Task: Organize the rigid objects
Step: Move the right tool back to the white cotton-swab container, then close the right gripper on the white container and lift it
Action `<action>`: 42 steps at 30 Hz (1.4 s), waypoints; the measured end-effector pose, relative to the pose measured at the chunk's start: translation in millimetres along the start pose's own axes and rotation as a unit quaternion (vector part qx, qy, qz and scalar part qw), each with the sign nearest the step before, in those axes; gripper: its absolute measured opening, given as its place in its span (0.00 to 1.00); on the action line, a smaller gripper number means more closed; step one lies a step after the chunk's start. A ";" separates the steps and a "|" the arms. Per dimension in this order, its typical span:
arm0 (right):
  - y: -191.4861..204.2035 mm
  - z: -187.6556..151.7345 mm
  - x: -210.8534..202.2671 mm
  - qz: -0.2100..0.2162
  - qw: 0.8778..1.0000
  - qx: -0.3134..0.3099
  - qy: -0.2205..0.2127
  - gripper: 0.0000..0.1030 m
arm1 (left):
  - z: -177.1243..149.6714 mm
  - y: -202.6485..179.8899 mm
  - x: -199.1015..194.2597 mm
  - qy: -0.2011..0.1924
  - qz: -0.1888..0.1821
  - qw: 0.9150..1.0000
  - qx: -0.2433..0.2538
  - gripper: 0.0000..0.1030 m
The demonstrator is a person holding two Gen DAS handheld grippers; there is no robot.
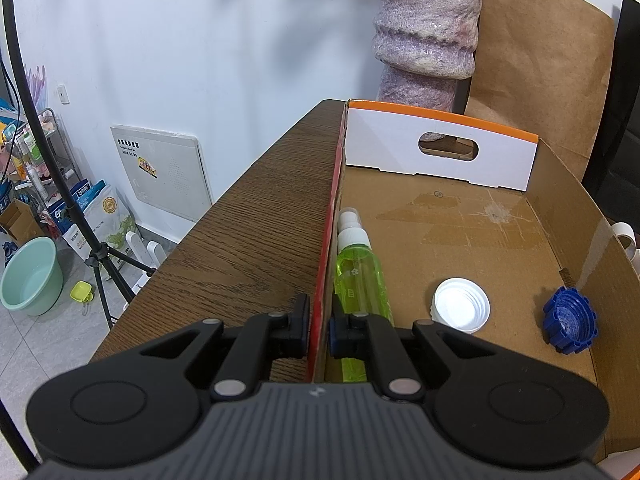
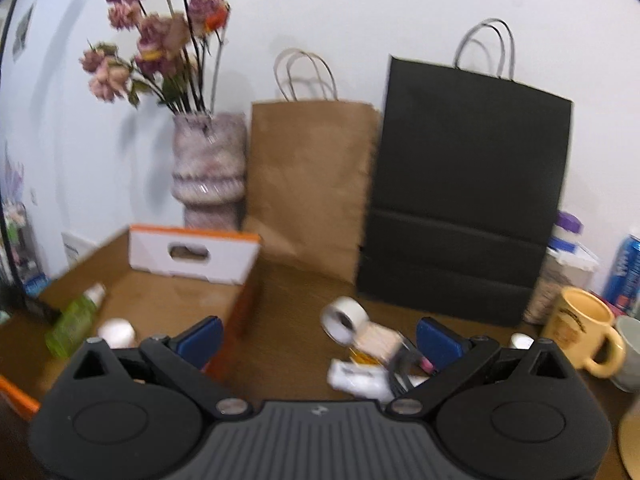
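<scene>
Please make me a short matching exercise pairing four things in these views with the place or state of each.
Things:
1. green spray bottle
2. white cap
3. yellow mug
4. left hand-held gripper

Place or state:
A. on the table, right of the black bag
B. lying along the box's left wall
C. clamped on the box's left wall
D. open side up on the box floor

Pairs: 1-B, 2-D, 3-A, 4-C

I note, behind: vase (image 2: 209, 168) of dried flowers (image 2: 160, 36), brown bag (image 2: 308, 184), black bag (image 2: 464, 208). Right: yellow mug (image 2: 580, 330), can (image 2: 626, 272). Floor: green basin (image 1: 30, 276), tripod (image 1: 100, 256).
</scene>
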State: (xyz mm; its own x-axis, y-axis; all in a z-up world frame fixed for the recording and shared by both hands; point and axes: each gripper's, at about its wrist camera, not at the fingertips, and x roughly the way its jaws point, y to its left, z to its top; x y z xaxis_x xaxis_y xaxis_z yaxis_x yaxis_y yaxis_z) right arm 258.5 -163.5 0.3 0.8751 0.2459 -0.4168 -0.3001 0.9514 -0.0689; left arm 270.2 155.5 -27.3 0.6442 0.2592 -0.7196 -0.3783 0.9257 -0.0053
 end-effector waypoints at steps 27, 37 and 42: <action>-26.8 -82.3 13.1 -0.050 0.994 -0.006 0.101 0.99 | 0.0 0.1 0.1 0.000 0.000 1.000 0.000 0.09; -17.8 -79.2 6.6 -0.037 0.996 -0.034 0.073 0.70 | -0.1 0.2 0.2 0.000 0.000 1.000 0.000 0.09; -17.8 -79.0 1.6 -0.026 0.997 -0.034 0.057 0.65 | -0.1 0.0 0.1 0.000 0.000 1.000 0.000 0.09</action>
State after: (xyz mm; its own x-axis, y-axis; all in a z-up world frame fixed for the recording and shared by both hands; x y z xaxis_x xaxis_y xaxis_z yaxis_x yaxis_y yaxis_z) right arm 235.2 -194.7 -70.7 0.8424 0.1711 -0.5110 -0.2847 0.9464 -0.1524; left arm 270.2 155.5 -27.4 0.6444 0.2590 -0.7195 -0.3784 0.9256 -0.0056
